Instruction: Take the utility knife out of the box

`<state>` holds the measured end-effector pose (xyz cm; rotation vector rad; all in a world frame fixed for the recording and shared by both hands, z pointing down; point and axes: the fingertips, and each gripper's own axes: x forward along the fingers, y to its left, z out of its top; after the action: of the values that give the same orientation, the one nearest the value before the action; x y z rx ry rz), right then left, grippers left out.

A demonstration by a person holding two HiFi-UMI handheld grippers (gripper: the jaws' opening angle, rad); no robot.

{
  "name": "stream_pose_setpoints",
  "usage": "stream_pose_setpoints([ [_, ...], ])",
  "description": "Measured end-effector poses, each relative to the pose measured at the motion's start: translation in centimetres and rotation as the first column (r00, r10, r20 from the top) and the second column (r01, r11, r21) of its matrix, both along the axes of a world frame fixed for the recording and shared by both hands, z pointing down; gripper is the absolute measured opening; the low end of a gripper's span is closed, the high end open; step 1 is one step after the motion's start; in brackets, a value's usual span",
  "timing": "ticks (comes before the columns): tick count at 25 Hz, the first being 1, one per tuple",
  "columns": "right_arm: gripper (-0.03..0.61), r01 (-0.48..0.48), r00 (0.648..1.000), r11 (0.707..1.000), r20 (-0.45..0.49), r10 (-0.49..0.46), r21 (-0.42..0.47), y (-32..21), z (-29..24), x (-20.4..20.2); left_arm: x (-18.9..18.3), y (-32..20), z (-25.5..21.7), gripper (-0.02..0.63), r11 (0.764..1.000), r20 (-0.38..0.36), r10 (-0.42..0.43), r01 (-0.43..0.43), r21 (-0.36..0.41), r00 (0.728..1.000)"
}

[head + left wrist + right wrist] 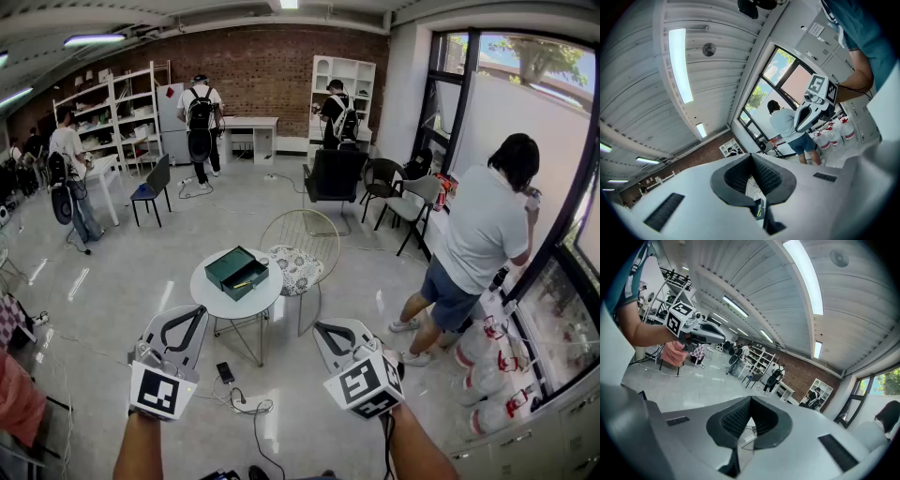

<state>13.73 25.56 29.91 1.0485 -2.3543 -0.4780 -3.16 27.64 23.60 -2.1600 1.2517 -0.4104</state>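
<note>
An open green box [236, 272] sits on a small round white table [217, 302], and something yellow, likely the utility knife [244, 282], lies inside it. Both grippers hang in the air short of the table. My left gripper [194, 313] is below the table's left side, and its jaws meet with nothing between them. My right gripper [322, 328] is below and right of the table, and it is also shut and empty. In the left gripper view the pads [765, 174] touch, and the right gripper [811, 110] shows beyond them. In the right gripper view the left gripper [693, 329] shows at upper left.
A wire chair with a patterned cushion [298, 267] stands against the table's right side. A person in a white shirt [483, 234] stands at the window on the right, beside water bottles [487, 361]. A phone and cables [226, 373] lie on the floor under the table.
</note>
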Motion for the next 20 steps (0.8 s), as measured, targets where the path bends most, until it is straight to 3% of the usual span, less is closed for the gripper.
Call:
stream_pose_setpoints([
  [20, 0.038, -0.006, 0.998, 1.0, 0.056, 0.007, -0.008, -0.3, -0.2, -2.1, -2.0, -0.7, 0.8, 0.018, 1.0, 0.014, 0.007, -0.007, -0.006, 1.0],
])
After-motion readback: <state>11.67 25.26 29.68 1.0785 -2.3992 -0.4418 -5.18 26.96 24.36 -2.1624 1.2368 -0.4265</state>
